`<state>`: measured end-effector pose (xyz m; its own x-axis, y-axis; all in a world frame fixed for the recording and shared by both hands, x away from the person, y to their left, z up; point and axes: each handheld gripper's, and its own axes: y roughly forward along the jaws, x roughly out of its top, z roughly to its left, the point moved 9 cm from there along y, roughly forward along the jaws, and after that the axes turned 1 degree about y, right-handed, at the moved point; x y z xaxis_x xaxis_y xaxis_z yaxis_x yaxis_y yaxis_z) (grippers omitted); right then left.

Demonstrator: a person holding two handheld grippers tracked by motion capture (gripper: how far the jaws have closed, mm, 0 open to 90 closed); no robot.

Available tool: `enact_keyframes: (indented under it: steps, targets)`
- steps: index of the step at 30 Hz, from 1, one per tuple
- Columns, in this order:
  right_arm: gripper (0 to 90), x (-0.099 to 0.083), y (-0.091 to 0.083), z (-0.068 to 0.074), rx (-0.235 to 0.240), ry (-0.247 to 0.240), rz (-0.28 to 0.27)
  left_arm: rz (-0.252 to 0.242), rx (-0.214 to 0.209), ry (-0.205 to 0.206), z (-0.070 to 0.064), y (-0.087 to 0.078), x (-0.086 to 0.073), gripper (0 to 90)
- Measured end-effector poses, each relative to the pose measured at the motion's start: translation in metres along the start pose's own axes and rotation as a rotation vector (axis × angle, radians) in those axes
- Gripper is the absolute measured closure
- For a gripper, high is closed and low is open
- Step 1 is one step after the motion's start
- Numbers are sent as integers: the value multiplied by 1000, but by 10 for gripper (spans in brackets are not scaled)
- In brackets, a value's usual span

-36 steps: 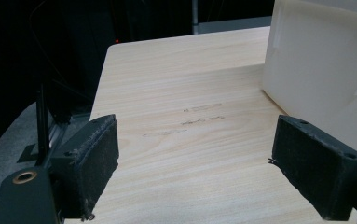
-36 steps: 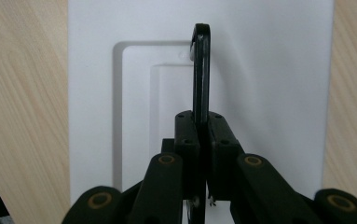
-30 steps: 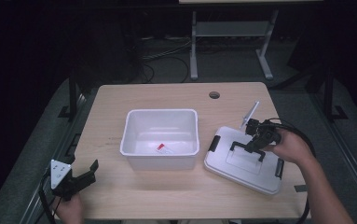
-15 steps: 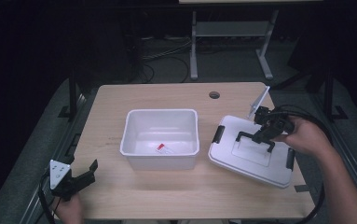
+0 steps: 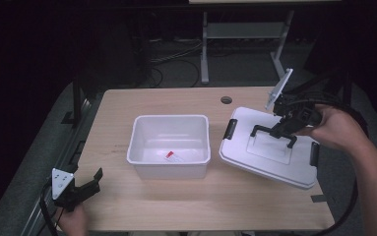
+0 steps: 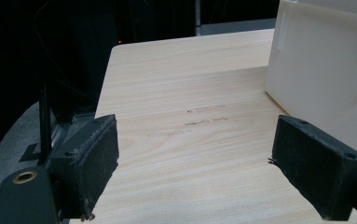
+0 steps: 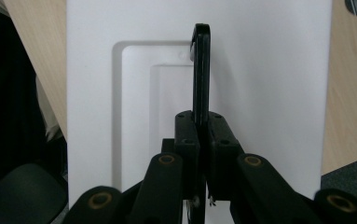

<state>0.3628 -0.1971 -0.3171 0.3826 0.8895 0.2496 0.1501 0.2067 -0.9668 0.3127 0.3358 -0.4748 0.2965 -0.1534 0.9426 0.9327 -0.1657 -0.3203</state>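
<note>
Here, a person works at a pale wood table [image 5: 176, 206] w/ a two-jaw gripper in each hand. The right gripper [image 5: 283, 129] is clamped on the black handle [image 5: 273, 135] of a white plastic lid [image 5: 269, 150], carrying it tilted just right of an open white bin [image 5: 170, 145], near but apart. In the right gripper view the jaws pinch the thin handle bar [image 7: 201, 70] edge-on, over the lid's recessed panel [image 7: 148, 116]. The lid looks light, stiff & smooth; the handle is probably the best hold, tho a centre grip lets it swing, so it may tip. Black latches [image 5: 231, 129] sit at its ends. The left gripper [image 5: 85, 188] rests at the table's near left corner, jaws spread apart, holding nothing; its view shows the bin wall [image 6: 325, 70] close by. A small red-and-white item [image 5: 172, 156] lies inside the bin. Room is dark; cables & a metal stand [image 5: 240, 34] on the floor behind.
</note>
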Motion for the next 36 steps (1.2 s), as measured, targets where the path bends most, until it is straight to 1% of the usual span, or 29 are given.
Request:
enact_keyframes:
  steps: [1, 6, 13, 19, 23, 24, 26, 29, 32, 36]
  targets:
    - [845, 4, -5, 1, -1, 1, 0, 0, 0, 1, 0, 0, 0, 138]
    - [845, 22, -17, 5, -6, -30, -7, 0, 0, 0, 0, 0, 0, 138]
    - [845, 46, -22, 10, -6, -73, -10, 0, -3, 1, -1, 0, 0, 138]
    - [845, 69, -20, 15, 7, -101, -25, 0, -7, 9, -3, 0, 1, 138]
    - [845, 81, -15, 18, 12, -125, -14, 1, -7, 8, -3, 0, 1, 138]
    - [845, 84, -14, 18, 13, -139, -16, 5, -6, 10, -2, 0, 0, 138]
    - [845, 90, -12, 20, 20, -140, -17, 1, -5, 5, -2, -1, 1, 138]
    - [845, 98, -10, 22, 25, -153, -17, 0, -3, 10, -2, -1, 1, 138]
    - [845, 108, -8, 25, 27, -163, -14, -5, -5, 3, -2, -1, 1, 138]
    - [845, 120, -3, 29, 36, -175, -12, -1, -2, 5, -2, -2, 1, 138]
